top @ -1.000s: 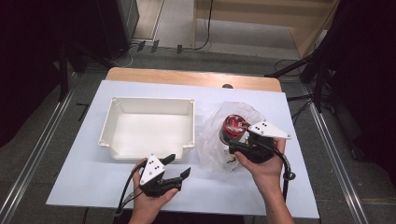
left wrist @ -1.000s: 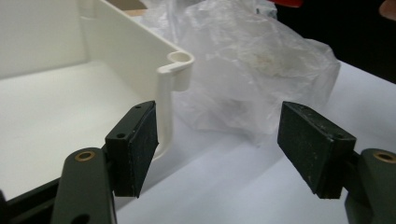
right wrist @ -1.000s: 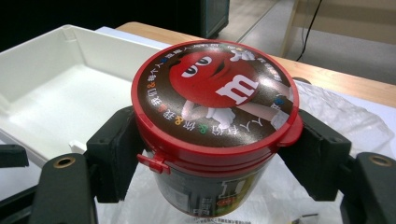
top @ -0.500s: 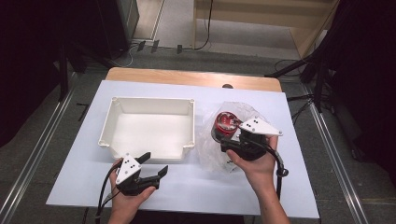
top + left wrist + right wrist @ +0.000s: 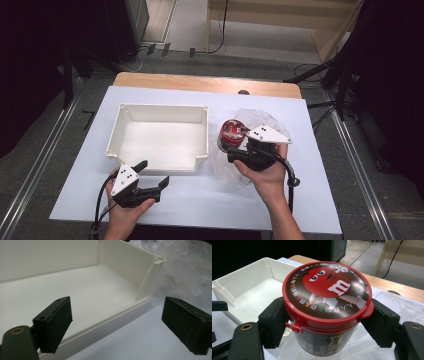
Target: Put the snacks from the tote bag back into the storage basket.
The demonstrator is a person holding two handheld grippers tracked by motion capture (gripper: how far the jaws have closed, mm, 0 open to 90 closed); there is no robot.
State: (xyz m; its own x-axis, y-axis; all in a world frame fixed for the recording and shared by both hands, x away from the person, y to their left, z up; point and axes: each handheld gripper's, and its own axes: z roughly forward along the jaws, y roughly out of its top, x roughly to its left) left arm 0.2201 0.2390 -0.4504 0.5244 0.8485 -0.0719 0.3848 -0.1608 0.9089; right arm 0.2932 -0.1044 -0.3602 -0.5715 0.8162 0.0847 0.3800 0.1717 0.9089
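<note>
A candy tub (image 5: 327, 302) with a red lid, printed with a red cartoon face, stands upright between the jaws of my right gripper (image 5: 327, 323), which is shut on its sides. From above, the tub (image 5: 231, 131) sits over a crumpled clear plastic bag (image 5: 265, 122), just right of the white tray (image 5: 114, 131). My left gripper (image 5: 153, 173) is near the table's front edge, in front of the tray's near wall. Its jaws have just been opening and hold nothing. In the left gripper view its pads (image 5: 57, 322) stand wide apart facing the tray's near corner (image 5: 150, 277).
The tray's inside (image 5: 242, 290) is bare. White sheet covers the table, with a wooden edge (image 5: 200, 82) at the back. The bag (image 5: 185, 270) lies past the tray's right corner. Dark stands and cables surround the table on the floor.
My left gripper has slid left along the front edge and its jaws have spread wider. My right gripper has carried the tub a little left, closer to the tray.
</note>
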